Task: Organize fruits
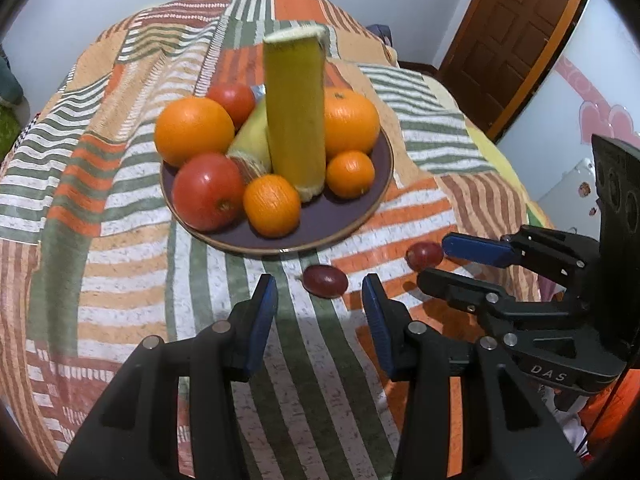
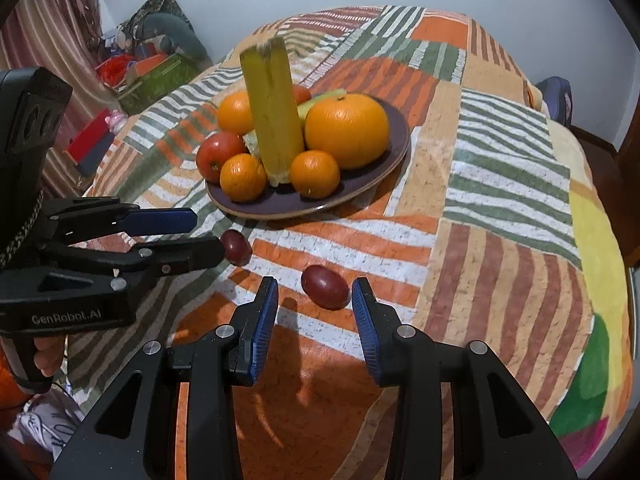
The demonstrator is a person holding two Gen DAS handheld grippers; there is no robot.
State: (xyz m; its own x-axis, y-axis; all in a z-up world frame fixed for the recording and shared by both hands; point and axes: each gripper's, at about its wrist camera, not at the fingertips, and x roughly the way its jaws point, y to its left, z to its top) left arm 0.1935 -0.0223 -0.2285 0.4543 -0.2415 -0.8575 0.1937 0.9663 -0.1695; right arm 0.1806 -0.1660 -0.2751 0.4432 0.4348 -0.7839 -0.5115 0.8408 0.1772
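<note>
Two grapes lie loose beside a full plate, both claws released

A striped patchwork blanket [image 1: 120, 216] in orange, green and white covers the bed that carries everything here. A brown wooden door [image 1: 516, 36] stands at the far right in the left wrist view.

On the blanket sits a dark purple plate [image 1: 352, 216] with a tan rim. In its middle a tall yellow-green sugarcane piece [image 1: 296, 112] stands upright. Around it lie a big orange [image 1: 194, 130] on the left, a second big orange [image 1: 352, 122] on the right, a red tomato [image 1: 208, 191] at the front left, another tomato [image 1: 232, 98] at the back, and two small mandarins, one [image 1: 272, 206] at the front and one [image 1: 350, 174] at the front right. A pale green fruit [image 1: 252, 136] leans behind the cane; what kind it is, I cannot tell.

The left claw [image 1: 320, 308] is released, its blue pads standing apart with nothing between them. One red grape [image 1: 325, 281] lies on the blanket just beyond its fingertips, off the plate. The right claw [image 2: 316, 304] is likewise released and holds nothing; a second red grape [image 2: 325, 287] lies just ahead of its tips, near the right pad. Both grapes rest near the front rim of the plate, close to each other but apart.
</note>
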